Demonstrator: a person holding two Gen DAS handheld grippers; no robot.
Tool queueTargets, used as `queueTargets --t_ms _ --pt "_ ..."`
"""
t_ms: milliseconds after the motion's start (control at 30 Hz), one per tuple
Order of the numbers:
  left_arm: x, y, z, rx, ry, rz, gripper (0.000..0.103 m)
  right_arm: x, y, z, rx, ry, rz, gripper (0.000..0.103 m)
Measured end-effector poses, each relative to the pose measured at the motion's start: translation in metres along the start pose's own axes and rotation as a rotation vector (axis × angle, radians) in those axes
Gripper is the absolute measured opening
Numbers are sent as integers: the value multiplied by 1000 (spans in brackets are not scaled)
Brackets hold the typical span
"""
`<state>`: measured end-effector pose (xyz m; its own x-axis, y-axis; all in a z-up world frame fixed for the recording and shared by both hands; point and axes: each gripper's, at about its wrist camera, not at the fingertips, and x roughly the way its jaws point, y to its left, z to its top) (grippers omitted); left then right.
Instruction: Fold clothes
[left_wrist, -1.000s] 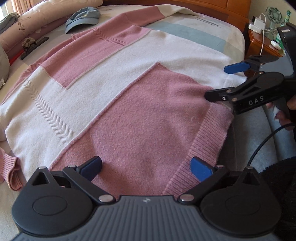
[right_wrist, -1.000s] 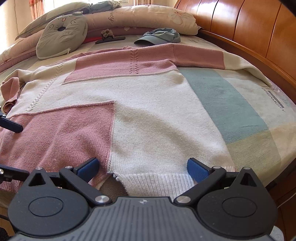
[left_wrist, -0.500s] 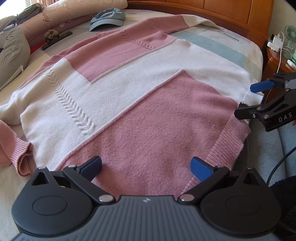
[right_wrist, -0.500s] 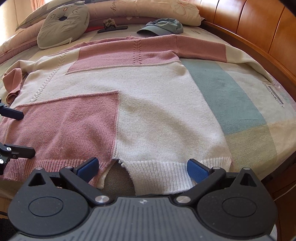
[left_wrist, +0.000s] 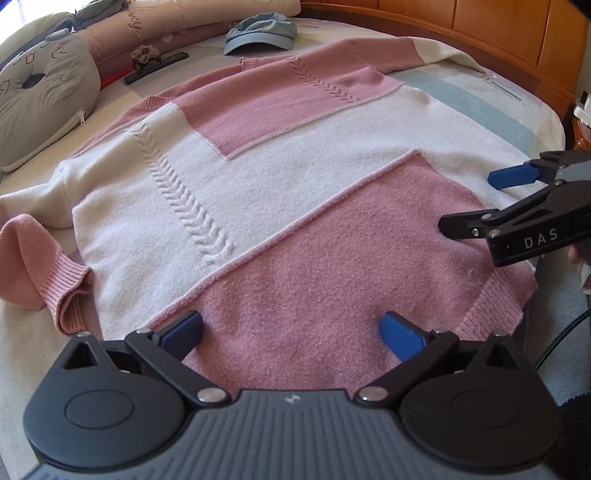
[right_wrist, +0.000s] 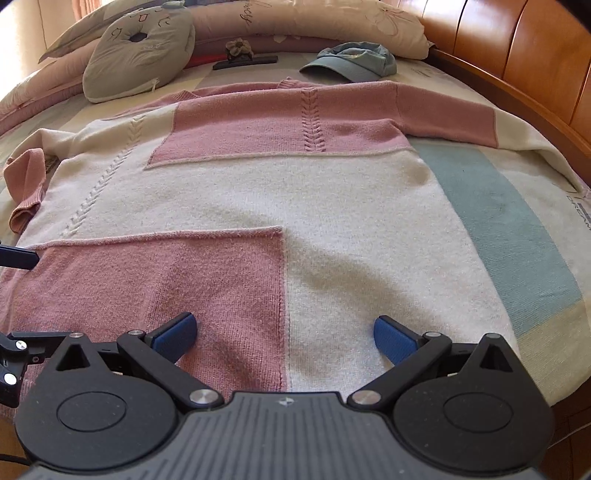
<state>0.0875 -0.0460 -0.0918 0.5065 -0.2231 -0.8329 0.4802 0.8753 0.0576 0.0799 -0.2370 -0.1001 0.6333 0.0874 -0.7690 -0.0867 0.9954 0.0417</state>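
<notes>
A pink and white knit sweater lies flat on the bed, hem toward me, and shows in the right wrist view too. Its left sleeve is bunched, with a pink cuff. My left gripper is open and empty, just above the pink panel near the hem. My right gripper is open and empty, over the seam between the pink and white panels. It appears at the right of the left wrist view. One blue pad of the left gripper shows at the left edge of the right wrist view.
A blue cap and a black clip with a flower lie beyond the collar. A grey cat cushion and long pillows sit at the head. A wooden bed frame runs along the right.
Both grippers have moved forward over the sweater's hem, from hovering off the bed edge to above the lower panels. Both stay open. The sweater has not moved.
</notes>
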Motion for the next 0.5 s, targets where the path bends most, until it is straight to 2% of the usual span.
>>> queueTargets --t_ms 500 --pt "-18 -11 -21 -12 30 35 102 -16 1 -20 11 -28 -9 103"
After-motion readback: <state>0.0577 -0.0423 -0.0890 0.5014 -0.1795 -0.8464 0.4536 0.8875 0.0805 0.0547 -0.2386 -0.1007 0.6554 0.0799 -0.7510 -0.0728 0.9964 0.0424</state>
